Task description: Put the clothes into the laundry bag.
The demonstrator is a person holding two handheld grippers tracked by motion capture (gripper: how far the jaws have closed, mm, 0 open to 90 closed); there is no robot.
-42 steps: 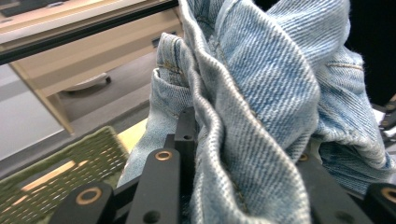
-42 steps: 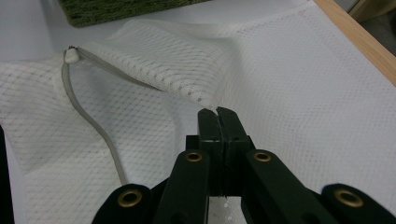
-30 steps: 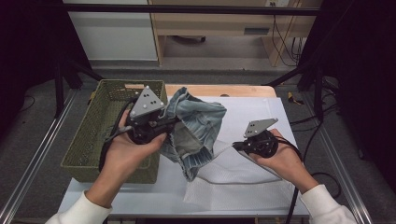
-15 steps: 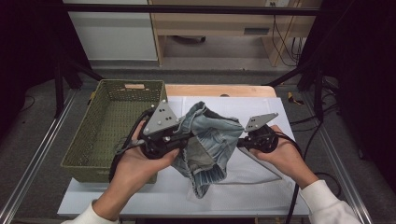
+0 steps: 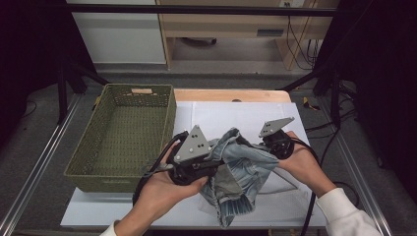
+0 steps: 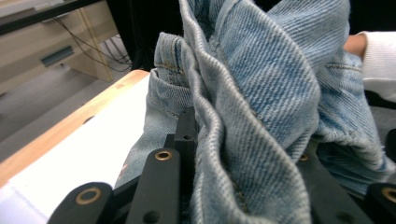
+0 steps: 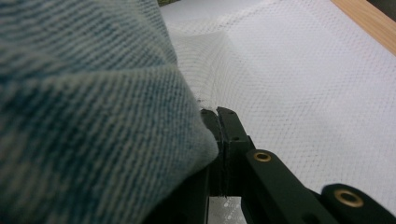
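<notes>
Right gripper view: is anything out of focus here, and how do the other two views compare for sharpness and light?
Right gripper view: the denim garment up close is a soft blur, the white mesh sheet sharper. Left gripper view: denim weave crisp, background desk soft. High view: evenly lit table, dark surroundings, green basket sharp.

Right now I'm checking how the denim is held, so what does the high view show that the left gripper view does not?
High view alone: the green woven basket left of the work, the white table cover, both of the person's hands, and the right hand-held gripper at the garment's far edge. Left gripper view alone: close up, denim folds bunched between the left hand-held gripper jaws, with seam stitching visible. Both show the light blue denim garment gripped and lifted, and the table's wooden edge.
</notes>
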